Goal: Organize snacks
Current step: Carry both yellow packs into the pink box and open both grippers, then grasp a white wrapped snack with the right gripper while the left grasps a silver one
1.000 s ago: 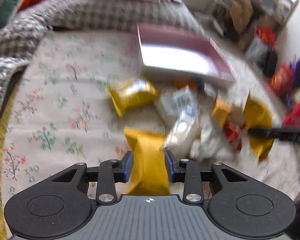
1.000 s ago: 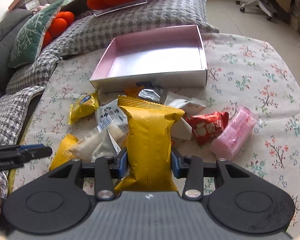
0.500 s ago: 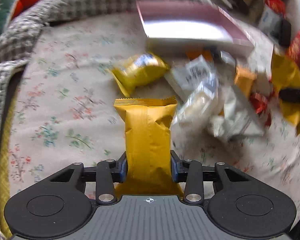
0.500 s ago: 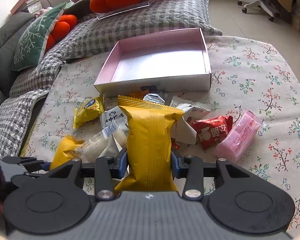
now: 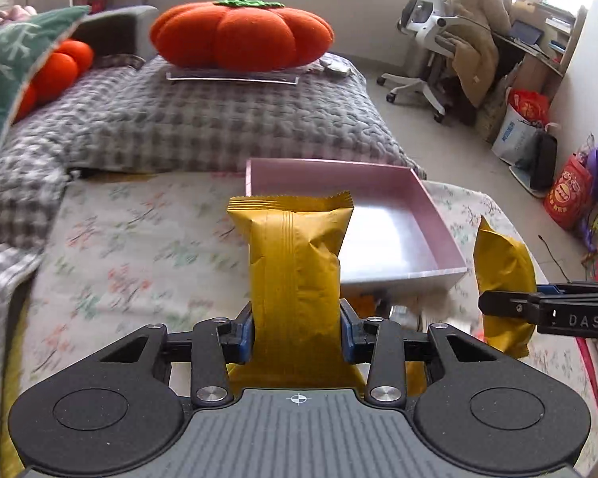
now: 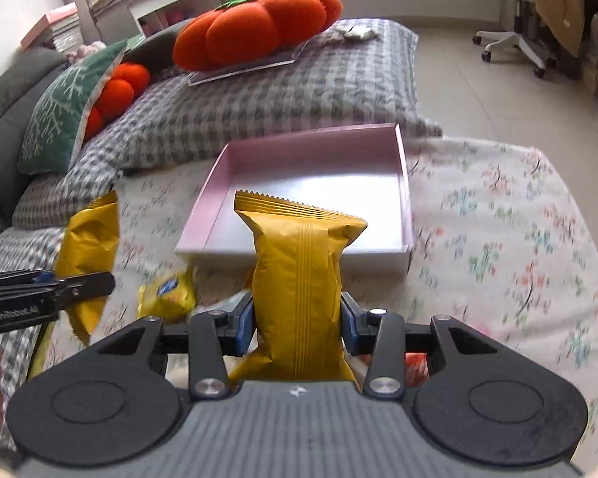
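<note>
My left gripper [image 5: 297, 332] is shut on a yellow snack packet [image 5: 295, 263], held upright above the floral cloth, just in front of the open pink box [image 5: 438, 231]. My right gripper [image 6: 297, 328] is shut on a second yellow snack packet [image 6: 299, 275], held in front of the same pink box [image 6: 405, 199]. Each gripper shows in the other's view: the right one with its packet [image 5: 502, 279] at the right edge, the left one with its packet [image 6: 87, 247] at the left edge. A small yellow snack [image 6: 167, 294] lies on the cloth below.
The floral tablecloth [image 6: 498, 215] covers the table. Grey checked cushions [image 5: 219, 119] and an orange pumpkin pillow [image 5: 239, 36] lie behind the box. An office chair [image 5: 430, 40] and bags [image 5: 566, 191] stand on the floor at the right. Other snacks are mostly hidden under the grippers.
Both grippers have lifted with their yellow packets and tilted up toward the pink box. The snack pile has dropped out of sight below them.
</note>
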### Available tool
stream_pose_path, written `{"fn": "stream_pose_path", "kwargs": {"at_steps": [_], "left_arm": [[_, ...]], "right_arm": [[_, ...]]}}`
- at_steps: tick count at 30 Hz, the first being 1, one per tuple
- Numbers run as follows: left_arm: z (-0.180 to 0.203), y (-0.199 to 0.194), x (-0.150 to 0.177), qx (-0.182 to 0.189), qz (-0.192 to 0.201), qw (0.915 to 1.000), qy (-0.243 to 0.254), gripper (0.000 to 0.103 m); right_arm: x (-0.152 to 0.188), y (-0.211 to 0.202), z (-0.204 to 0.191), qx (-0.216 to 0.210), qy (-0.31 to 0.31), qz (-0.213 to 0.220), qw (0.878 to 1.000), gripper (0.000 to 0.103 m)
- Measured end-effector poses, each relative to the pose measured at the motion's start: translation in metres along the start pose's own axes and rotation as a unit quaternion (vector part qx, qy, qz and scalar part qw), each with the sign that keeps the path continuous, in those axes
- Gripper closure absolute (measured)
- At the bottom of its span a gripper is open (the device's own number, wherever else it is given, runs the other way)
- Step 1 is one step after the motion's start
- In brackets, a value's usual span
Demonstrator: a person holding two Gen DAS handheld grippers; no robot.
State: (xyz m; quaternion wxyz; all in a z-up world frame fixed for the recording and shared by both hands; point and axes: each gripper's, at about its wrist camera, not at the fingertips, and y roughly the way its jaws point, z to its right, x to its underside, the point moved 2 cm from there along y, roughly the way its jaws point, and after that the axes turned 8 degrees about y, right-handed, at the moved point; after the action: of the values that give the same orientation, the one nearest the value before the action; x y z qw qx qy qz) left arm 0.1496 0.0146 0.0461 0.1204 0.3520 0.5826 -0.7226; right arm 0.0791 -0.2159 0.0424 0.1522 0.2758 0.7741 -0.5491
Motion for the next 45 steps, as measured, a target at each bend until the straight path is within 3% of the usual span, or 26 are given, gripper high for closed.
{"fn": "stream_pose_path", "kwargs": {"at_steps": [4, 12, 24, 30, 31, 33, 36, 39, 45], "left_arm": [[0.007, 0.033, -0.018, 0.008, -0.010, 0.9999, -0.001, 0.066], [0.000, 0.096, -0.043, -0.011, -0.036, 0.9993, -0.005, 0.066], [-0.011, 0.135, -0.046, -0.031, -0.043, 0.9986, -0.007, 0.063], [-0.012, 0.119, -0.049, -0.027, -0.016, 0.9995, -0.005, 0.053], [-0.012, 0.113, -0.050, -0.028, -0.011, 0.9995, -0.005, 0.051], [-0.015, 0.097, -0.050, -0.033, 0.002, 0.9994, -0.012, 0.043], [-0.020, 0.069, -0.047, -0.047, 0.022, 0.9984, -0.022, 0.030], [-0.024, 0.045, -0.034, -0.052, 0.029, 0.9975, -0.038, 0.022], [-0.021, 0.010, 0.008, -0.051, 0.026, 0.9976, -0.039, 0.012]], "right_arm": [[-0.023, 0.016, 0.011, 0.016, 0.005, 0.001, 1.000, 0.064], [-0.065, 0.070, 0.022, 0.042, 0.014, -0.006, 0.999, 0.064], [-0.065, 0.127, 0.027, 0.099, 0.001, -0.017, 0.995, 0.062], [-0.064, 0.111, 0.026, 0.100, 0.002, 0.010, 0.995, 0.051], [-0.065, 0.106, 0.024, 0.098, 0.005, 0.016, 0.995, 0.047], [-0.066, 0.092, 0.021, 0.105, 0.002, 0.038, 0.994, 0.028], [-0.063, 0.068, 0.015, 0.107, -0.010, 0.064, 0.992, 0.020], [-0.056, 0.042, 0.014, 0.096, -0.002, 0.085, 0.992, 0.009], [-0.024, -0.001, 0.018, 0.084, 0.019, 0.106, 0.991, 0.000]]}}
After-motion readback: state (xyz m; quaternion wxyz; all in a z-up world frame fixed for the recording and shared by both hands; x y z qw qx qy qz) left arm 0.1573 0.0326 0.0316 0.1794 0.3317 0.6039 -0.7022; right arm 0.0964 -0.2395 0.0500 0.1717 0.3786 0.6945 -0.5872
